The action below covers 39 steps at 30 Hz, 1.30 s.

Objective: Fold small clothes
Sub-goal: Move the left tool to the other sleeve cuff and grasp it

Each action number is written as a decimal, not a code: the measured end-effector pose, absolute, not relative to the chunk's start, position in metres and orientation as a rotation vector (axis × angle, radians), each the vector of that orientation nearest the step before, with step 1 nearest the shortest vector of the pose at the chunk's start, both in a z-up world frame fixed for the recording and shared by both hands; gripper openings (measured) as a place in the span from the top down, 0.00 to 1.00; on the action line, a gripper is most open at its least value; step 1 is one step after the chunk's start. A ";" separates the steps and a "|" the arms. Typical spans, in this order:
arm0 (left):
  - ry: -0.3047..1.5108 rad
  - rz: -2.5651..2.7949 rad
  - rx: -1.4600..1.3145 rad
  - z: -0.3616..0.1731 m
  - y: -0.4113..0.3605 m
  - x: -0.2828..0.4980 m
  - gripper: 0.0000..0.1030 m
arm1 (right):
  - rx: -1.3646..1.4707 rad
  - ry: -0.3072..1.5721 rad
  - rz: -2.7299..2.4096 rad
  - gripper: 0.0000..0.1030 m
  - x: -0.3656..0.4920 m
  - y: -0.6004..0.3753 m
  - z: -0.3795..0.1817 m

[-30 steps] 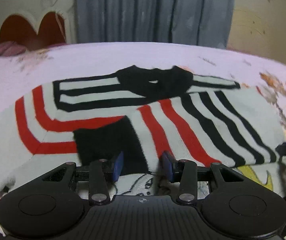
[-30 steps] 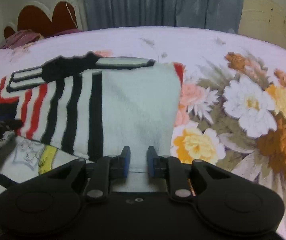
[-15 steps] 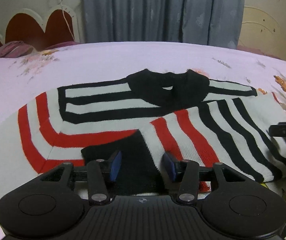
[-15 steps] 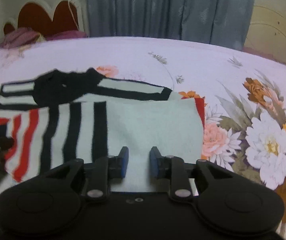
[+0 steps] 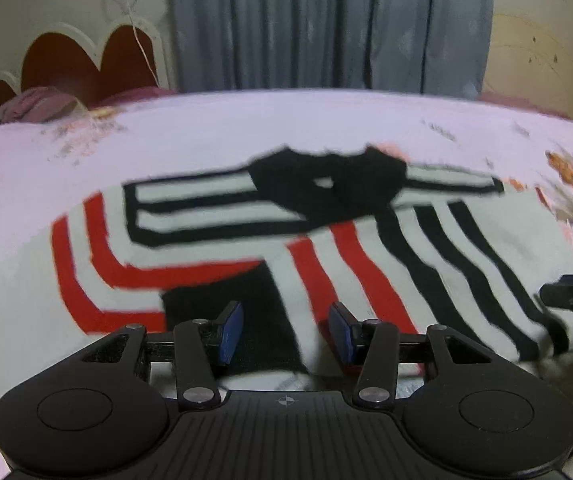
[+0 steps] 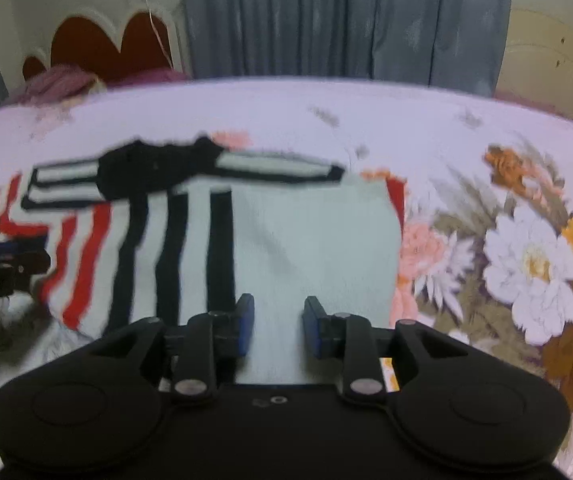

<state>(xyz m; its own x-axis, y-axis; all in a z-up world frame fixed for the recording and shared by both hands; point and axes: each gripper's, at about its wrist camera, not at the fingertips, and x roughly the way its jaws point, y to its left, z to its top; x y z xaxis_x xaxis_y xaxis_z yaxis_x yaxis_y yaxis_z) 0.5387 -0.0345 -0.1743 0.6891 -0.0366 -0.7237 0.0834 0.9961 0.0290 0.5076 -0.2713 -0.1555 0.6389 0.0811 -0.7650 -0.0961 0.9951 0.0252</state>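
A striped sweater (image 5: 326,248) in white, red and black lies folded on a floral bedsheet (image 6: 506,240). The left gripper (image 5: 285,330) hovers over its near edge, fingers spread wide, holding nothing. The right gripper (image 6: 278,328) sits over the white part, fingers also apart and empty.

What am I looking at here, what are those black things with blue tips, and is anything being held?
Each picture comes from a camera mounted on a handheld two-finger tool, looking forward along its blue-padded fingers. A person holds one in each hand. One view shows the left tool, the other the right tool. Both have their fingers apart over a striped sweater lying on a flowery bedspread. Fabric sits between the pads, but whether either one touches it is unclear. Behind are a grey curtain and a red headboard.
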 end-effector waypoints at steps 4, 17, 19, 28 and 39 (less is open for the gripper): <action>0.821 -0.041 0.096 -0.185 -0.044 0.538 0.50 | -0.046 0.886 0.124 0.74 0.508 -0.271 -0.163; 0.828 0.034 0.055 -0.178 -0.043 0.520 0.46 | -0.045 0.894 0.167 0.70 0.495 -0.288 -0.156; 0.815 0.051 0.039 -0.172 -0.039 0.516 0.46 | -0.064 0.888 0.178 0.70 0.492 -0.287 -0.156; 0.722 0.360 -0.221 -0.167 0.101 0.440 0.45 | 0.065 0.789 0.191 0.68 0.474 -0.303 -0.136; 0.535 0.618 -0.804 -0.206 0.336 0.359 0.45 | 0.096 0.809 0.104 0.68 0.469 -0.261 -0.137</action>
